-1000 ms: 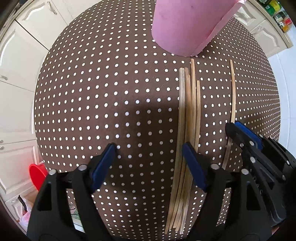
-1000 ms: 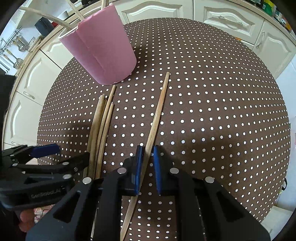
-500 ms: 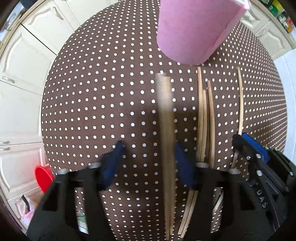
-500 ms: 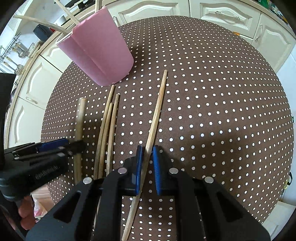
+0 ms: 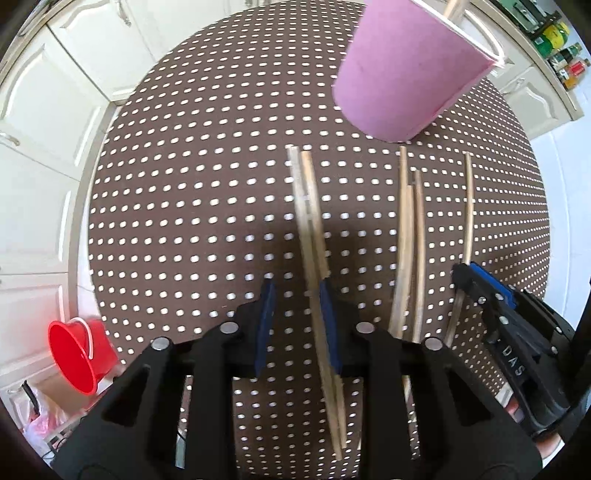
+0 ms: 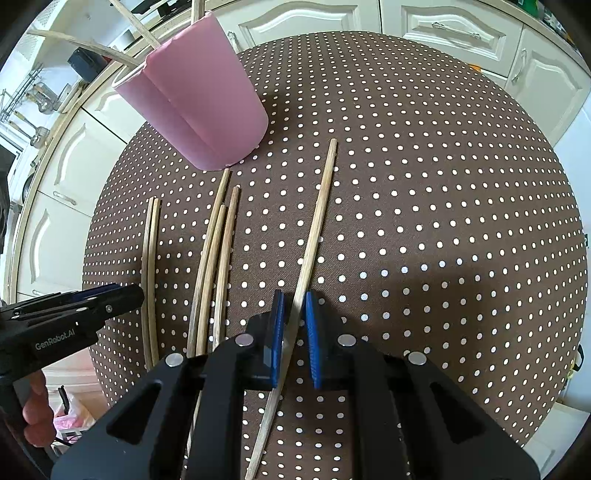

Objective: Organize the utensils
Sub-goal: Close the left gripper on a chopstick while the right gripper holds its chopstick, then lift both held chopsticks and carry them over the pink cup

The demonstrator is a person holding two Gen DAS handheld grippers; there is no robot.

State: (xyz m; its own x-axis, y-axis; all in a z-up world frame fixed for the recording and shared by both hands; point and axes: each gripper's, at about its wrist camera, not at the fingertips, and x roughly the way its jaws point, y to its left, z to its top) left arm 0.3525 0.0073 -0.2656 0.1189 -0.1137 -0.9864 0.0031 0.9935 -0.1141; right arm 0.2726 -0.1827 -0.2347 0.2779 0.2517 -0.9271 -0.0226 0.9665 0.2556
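Observation:
Several wooden chopsticks lie on a brown dotted tablecloth [image 5: 184,221] before a pink cup [image 5: 410,70] that holds a few sticks. My left gripper [image 5: 297,325] has its jaws partly closed around a pair of chopsticks [image 5: 310,229], touching the right pad; they look lifted and blurred. In the right wrist view that pair [image 6: 151,258] sits at the left, beside a group of three chopsticks [image 6: 218,251]. My right gripper [image 6: 293,332] is shut on a single chopstick [image 6: 317,221] that points toward the pink cup [image 6: 199,107].
A red bucket [image 5: 77,356] sits on the floor below the table's left edge. White cabinets [image 6: 461,33] surround the round table. The three loose chopsticks [image 5: 408,251] lie between the two grippers.
My left gripper narrowed around two chopsticks and carried them left, away from the bundle. The right gripper stayed clamped on its single chopstick and rose slightly.

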